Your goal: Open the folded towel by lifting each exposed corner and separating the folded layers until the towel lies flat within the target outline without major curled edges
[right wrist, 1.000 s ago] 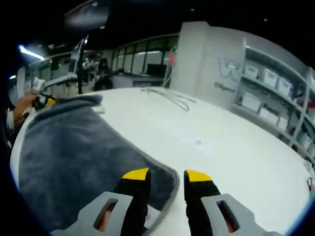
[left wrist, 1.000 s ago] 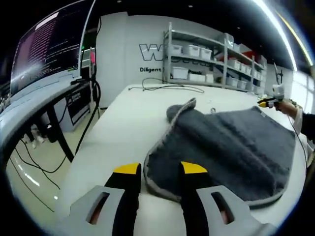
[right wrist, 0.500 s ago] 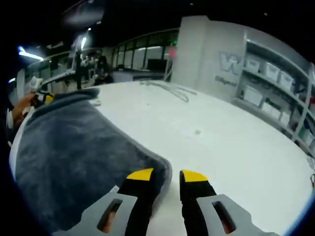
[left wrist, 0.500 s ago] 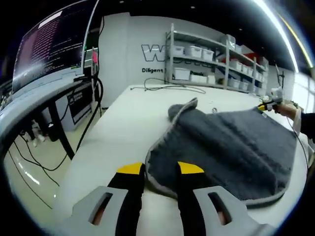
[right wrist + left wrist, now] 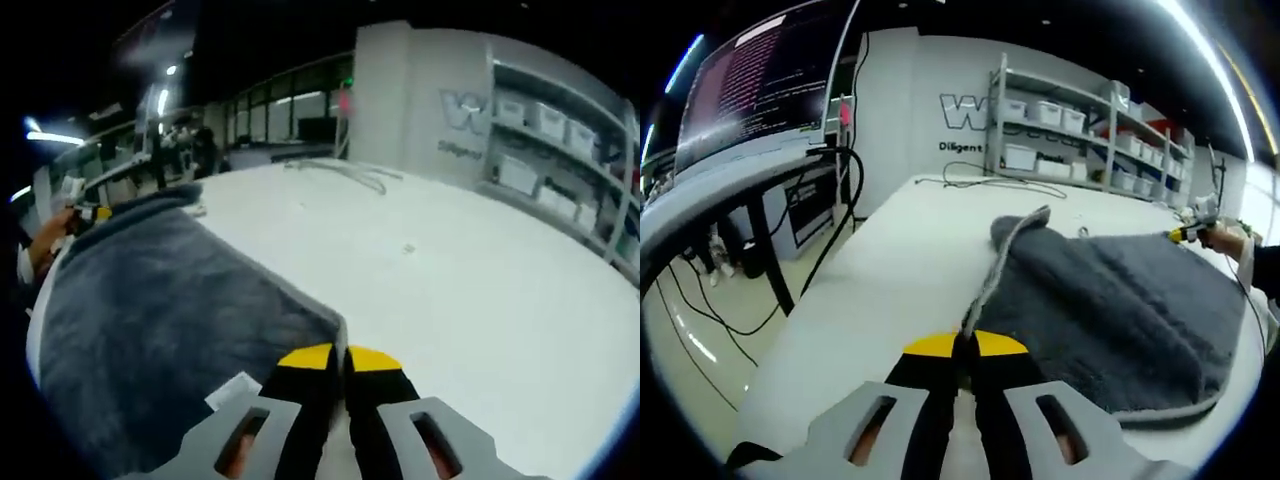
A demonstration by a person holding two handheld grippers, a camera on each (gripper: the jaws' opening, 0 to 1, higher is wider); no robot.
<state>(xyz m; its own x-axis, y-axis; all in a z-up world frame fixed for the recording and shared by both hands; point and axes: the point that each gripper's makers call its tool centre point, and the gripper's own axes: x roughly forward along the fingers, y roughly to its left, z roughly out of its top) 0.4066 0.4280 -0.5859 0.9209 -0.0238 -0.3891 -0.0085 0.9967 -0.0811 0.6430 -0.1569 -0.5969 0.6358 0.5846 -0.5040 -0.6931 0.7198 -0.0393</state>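
With both grippers' jaws clamped on the towel's [image 5: 1110, 300] near corners, I judge the next move: lift and spread it.

White table [image 5: 890, 270], wall shelving [image 5: 1080, 140] with bins, monitor [image 5: 760, 75], ceiling strip light [image 5: 1200, 45].

A lab or industrial workspace. A large white table [image 5: 890, 270] stands before a white wall bearing large lettering [image 5: 965, 112]. Metal shelving [image 5: 1080, 130] along that wall holds rows of white storage bins [image 5: 1020, 156]. A monitor showing lines of text [image 5: 760, 85] sits on a side desk with cables [image 5: 845, 200] hanging below. Glass partitions [image 5: 290, 115] line the far side.
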